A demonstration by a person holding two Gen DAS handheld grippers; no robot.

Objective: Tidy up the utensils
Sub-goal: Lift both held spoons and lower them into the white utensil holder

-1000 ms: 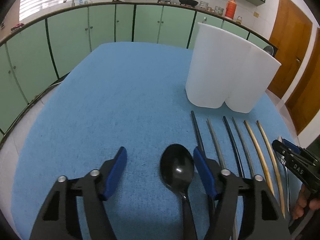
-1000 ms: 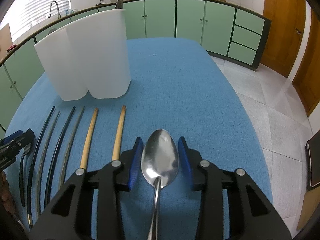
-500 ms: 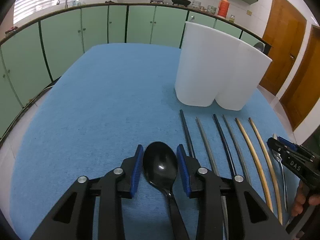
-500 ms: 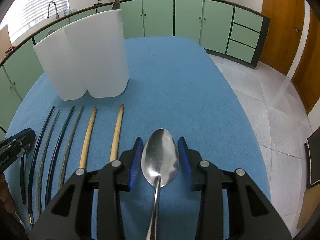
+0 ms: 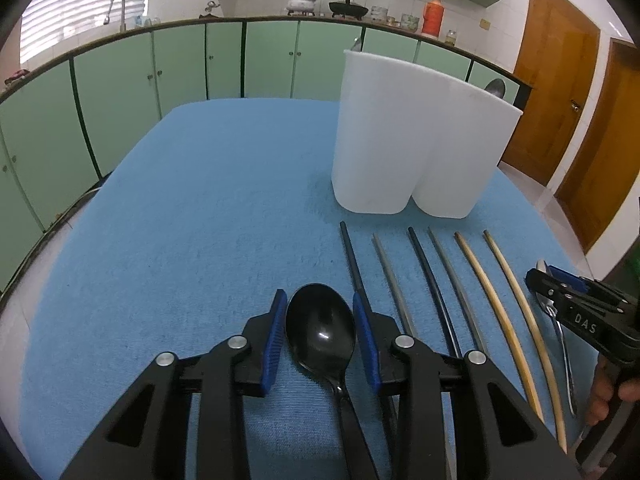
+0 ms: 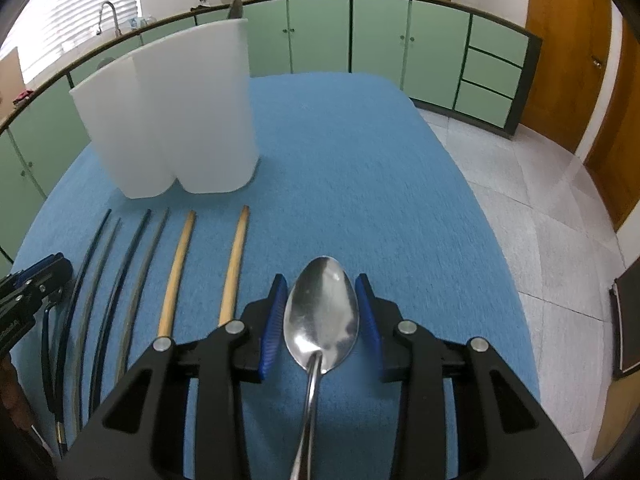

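Observation:
My left gripper (image 5: 320, 300) is shut on a black spoon (image 5: 321, 330), its bowl between the blue pads, just above the blue tablecloth (image 5: 200, 220). My right gripper (image 6: 322, 286) is shut on a silver spoon (image 6: 321, 316) in the same way. Several chopsticks lie side by side between the grippers: black and grey ones (image 5: 424, 272) and two wooden ones (image 6: 208, 268). A white two-lobed utensil holder (image 5: 416, 140) stands behind them and also shows in the right wrist view (image 6: 176, 120). A spoon bowl sticks out of its far side (image 5: 495, 87).
The table's right edge drops to a tiled floor (image 6: 560, 240). Green cabinets (image 5: 180, 68) run along the back under a counter with pots and a red flask (image 5: 431, 16). Wooden doors (image 5: 560, 100) stand at the right.
My left gripper closed from open onto the black spoon and has lifted slightly. My right gripper stayed shut on the silver spoon and barely moved.

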